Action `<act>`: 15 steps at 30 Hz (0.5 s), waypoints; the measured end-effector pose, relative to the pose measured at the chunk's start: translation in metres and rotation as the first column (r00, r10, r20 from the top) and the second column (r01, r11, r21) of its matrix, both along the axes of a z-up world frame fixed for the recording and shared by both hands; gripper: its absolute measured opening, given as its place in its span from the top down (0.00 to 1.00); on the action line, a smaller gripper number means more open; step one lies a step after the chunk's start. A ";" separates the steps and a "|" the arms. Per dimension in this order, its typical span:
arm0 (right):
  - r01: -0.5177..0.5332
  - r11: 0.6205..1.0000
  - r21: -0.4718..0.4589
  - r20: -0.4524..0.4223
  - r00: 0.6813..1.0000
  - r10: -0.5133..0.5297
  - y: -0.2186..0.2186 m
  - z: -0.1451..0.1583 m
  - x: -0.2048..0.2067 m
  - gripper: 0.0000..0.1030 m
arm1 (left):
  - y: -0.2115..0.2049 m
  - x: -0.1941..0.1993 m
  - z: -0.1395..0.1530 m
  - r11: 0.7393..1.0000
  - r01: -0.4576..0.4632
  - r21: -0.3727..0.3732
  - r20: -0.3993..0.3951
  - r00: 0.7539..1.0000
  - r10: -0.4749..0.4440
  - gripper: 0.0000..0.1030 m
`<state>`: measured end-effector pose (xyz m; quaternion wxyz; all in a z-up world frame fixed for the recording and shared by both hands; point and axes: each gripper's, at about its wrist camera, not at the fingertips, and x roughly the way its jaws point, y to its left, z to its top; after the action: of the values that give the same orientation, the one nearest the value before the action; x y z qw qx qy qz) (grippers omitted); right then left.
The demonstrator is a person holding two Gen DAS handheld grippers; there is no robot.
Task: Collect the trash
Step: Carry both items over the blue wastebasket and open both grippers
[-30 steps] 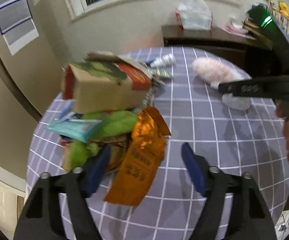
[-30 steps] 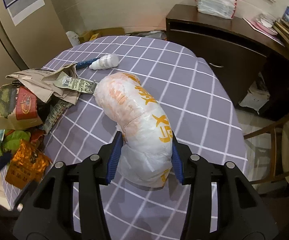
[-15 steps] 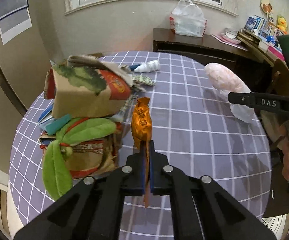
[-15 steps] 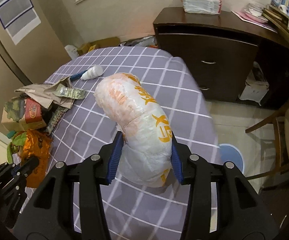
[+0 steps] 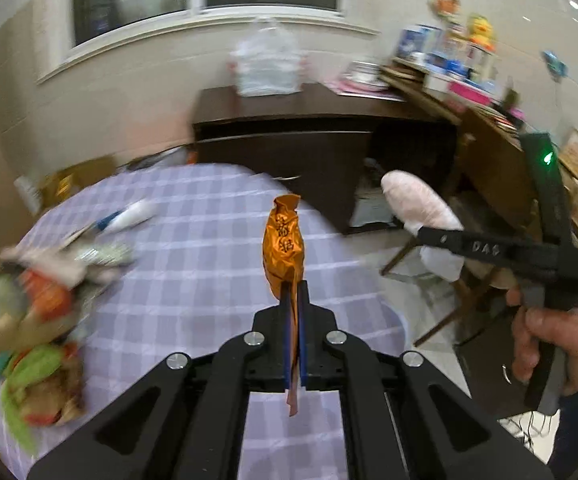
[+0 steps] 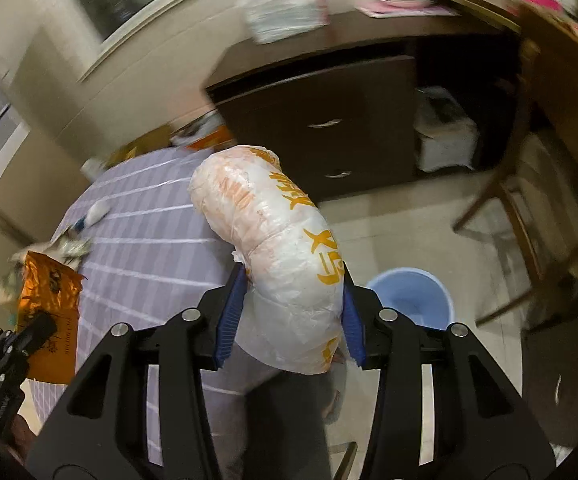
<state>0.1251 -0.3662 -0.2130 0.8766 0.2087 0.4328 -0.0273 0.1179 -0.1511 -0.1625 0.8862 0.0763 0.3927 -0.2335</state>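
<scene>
You are swinging both loads off the round table (image 5: 193, 216) with its lilac checked cloth: a second ago both tongs were working low over that cloth, and now the table is falling away behind and to the left of them while the floor is opening up ahead of your right gripper (image 6: 291, 312). That suggests the picking is over for these two pieces and the carry to the bin is under way. The pale blue bin (image 6: 411, 296) is sitting on the floor just ahead of and below your right gripper's right finger, so the drop looks close on that side. Your right gripper is clamping, at a medium spread, a bulging white plastic bag (image 6: 277, 240) printed with orange characters; it is arching up and away from the tongs, sausage-shaped, crinkled, with its loose skirt sagging below the pads. Your left gripper (image 5: 295, 320) has changed most: a second ago it was gaping beside the litter pile (image 5: 29, 320), and now it is pinched nearly flat on the orange foil wrapper (image 5: 283, 248), which is standing up straight ahead of the tips, creased and shiny, with a thin tail dangling beneath the pads. The rest of the pile is lying on the cloth, blurred, to the left of those tongs.
</scene>
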 end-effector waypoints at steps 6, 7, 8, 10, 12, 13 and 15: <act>0.120 0.991 0.060 -0.067 0.991 -0.116 -0.071 -0.031 -0.012 0.58 | -0.089 0.020 -0.027 0.989 0.144 0.017 -0.077 0.987 -0.142 0.98; 0.135 0.988 0.073 -0.078 0.989 -0.129 -0.080 -0.038 -0.013 0.58 | -0.100 0.023 -0.032 0.987 0.159 0.022 -0.091 0.984 -0.156 0.98; 0.144 0.986 0.081 -0.085 0.987 -0.137 -0.086 -0.043 -0.014 0.58 | -0.113 0.026 -0.038 0.984 0.177 0.031 -0.106 0.979 -0.172 0.98; 0.167 0.981 0.100 -0.108 0.982 -0.156 -0.099 -0.056 -0.016 0.58 | -0.137 0.033 -0.053 0.977 0.211 0.046 -0.142 0.969 -0.202 0.98; 0.186 0.976 0.114 -0.131 0.977 -0.170 -0.109 -0.068 -0.016 0.57 | -0.158 0.040 -0.068 0.969 0.237 0.067 -0.181 0.958 -0.222 0.98; 0.194 0.974 0.118 -0.141 0.974 -0.177 -0.112 -0.074 -0.015 0.57 | -0.166 0.041 -0.075 0.966 0.248 0.072 -0.197 0.953 -0.230 0.98; 0.210 0.968 0.135 -0.164 0.969 -0.187 -0.120 -0.087 -0.015 0.57 | -0.184 0.046 -0.091 0.958 0.270 0.095 -0.235 0.941 -0.242 0.97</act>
<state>0.1102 -0.4860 -0.2999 0.8161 0.3141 0.4752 -0.0979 0.1636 -0.3349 -0.2537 0.7925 0.1558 0.4895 -0.3286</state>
